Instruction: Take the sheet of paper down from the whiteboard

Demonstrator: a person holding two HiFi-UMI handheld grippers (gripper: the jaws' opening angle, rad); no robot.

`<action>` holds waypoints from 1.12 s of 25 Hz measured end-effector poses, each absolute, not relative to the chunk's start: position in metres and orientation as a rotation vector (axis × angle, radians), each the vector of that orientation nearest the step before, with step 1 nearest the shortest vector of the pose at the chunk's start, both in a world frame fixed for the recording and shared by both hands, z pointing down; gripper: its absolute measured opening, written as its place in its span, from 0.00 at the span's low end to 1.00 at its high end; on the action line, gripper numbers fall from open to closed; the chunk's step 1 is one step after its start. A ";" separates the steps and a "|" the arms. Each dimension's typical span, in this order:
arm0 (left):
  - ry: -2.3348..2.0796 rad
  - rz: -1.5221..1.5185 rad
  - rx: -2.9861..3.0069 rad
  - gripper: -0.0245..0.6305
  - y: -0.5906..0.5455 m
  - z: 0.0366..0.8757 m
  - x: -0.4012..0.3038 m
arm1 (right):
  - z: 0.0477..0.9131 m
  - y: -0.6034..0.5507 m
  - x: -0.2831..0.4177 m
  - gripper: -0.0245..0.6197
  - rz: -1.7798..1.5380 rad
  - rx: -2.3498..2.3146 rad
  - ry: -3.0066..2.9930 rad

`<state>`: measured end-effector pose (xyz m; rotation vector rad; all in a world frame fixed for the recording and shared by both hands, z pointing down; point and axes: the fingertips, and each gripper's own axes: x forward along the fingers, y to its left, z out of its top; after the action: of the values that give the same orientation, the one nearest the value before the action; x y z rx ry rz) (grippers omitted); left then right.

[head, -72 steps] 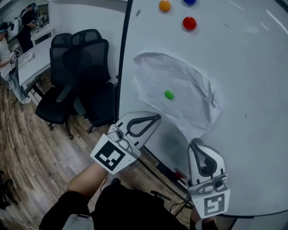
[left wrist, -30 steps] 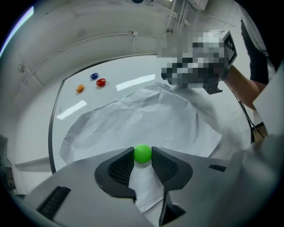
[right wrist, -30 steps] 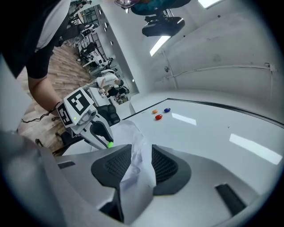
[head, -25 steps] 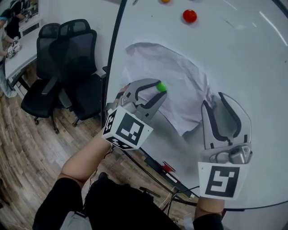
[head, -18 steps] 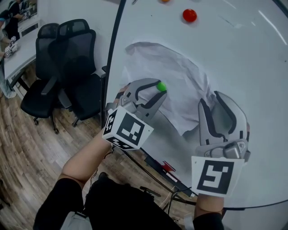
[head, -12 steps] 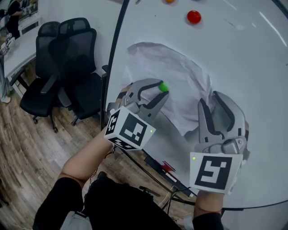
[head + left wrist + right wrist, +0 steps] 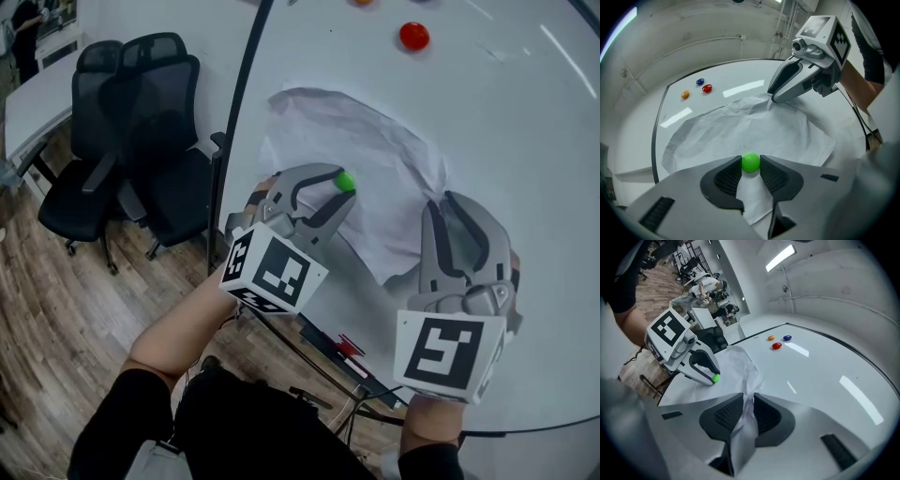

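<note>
A crumpled white sheet of paper [image 7: 366,155] lies against the whiteboard [image 7: 534,141]. A green magnet [image 7: 346,181] sits on its lower left part. My left gripper [image 7: 342,187] is shut on that magnet [image 7: 750,162], with the ball pinched between the pads at the board. My right gripper [image 7: 453,208] is at the sheet's right edge. Its jaws are closing, and a fold of the paper [image 7: 740,366] stands pinched between the pads [image 7: 764,413]. The left gripper view shows the right gripper [image 7: 772,96] touching the paper's far corner.
A red magnet [image 7: 413,36] sits on the board above the sheet, with an orange one [image 7: 685,94] and a blue one [image 7: 700,81] beside it. Black office chairs [image 7: 141,122] and a white desk [image 7: 37,108] stand left of the board on the wooden floor.
The right gripper's jaws have narrowed onto the paper's right edge and shifted slightly. The left gripper has stayed on the green magnet.
</note>
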<state>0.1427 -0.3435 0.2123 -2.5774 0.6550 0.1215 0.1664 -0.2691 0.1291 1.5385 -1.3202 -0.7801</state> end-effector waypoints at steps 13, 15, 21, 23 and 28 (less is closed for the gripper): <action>0.631 0.116 -2.576 0.24 -0.338 0.211 0.139 | 0.130 -0.263 0.161 0.10 -0.741 1.569 -1.410; 0.630 0.114 -2.577 0.24 -0.338 0.210 0.139 | 0.128 -0.264 0.161 0.09 -0.737 1.571 -1.418; 0.612 0.156 -2.603 0.24 -0.334 0.206 0.135 | 0.125 -0.266 0.161 0.09 -0.729 1.585 -1.451; 0.608 0.187 -2.604 0.24 -0.328 0.202 0.128 | 0.127 -0.267 0.162 0.08 -0.723 1.581 -1.456; 0.618 0.239 -2.574 0.24 -0.310 0.185 0.105 | 0.132 -0.267 0.162 0.08 -0.713 1.560 -1.469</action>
<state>0.1054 -0.3095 0.1855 -2.5736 0.6178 0.2385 0.1622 -0.2673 0.1323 1.5602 -1.4690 -0.7131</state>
